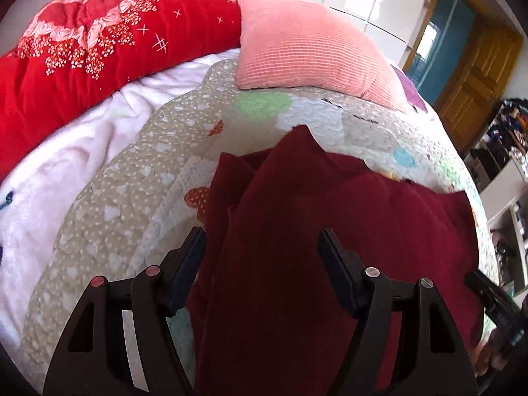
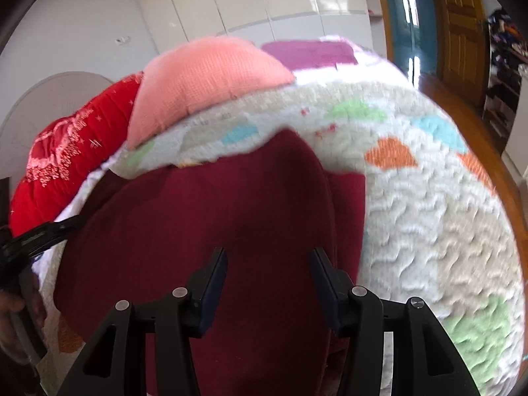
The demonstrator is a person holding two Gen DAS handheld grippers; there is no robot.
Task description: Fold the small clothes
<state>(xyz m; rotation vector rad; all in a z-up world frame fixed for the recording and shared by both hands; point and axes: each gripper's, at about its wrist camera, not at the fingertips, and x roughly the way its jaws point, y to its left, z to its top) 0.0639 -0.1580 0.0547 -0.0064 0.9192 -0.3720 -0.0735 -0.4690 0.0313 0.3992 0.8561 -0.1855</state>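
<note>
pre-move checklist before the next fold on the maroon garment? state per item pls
1. Left gripper jaws apart, no pad pressing cloth: ok.
2. Right gripper jaws apart, nothing pinched: ok.
3. Maroon garment lies on the patchwork quilt: ok.
4. Garment flat: not ok, layers bunch up with a raised peak at the far edge in the left wrist view.
5. Near hem reachable: cannot tell, it runs under both grippers and out of frame.
6. Fold area free: ok, the pink pillow and red blanket sit beyond the garment, not touching it.
</note>
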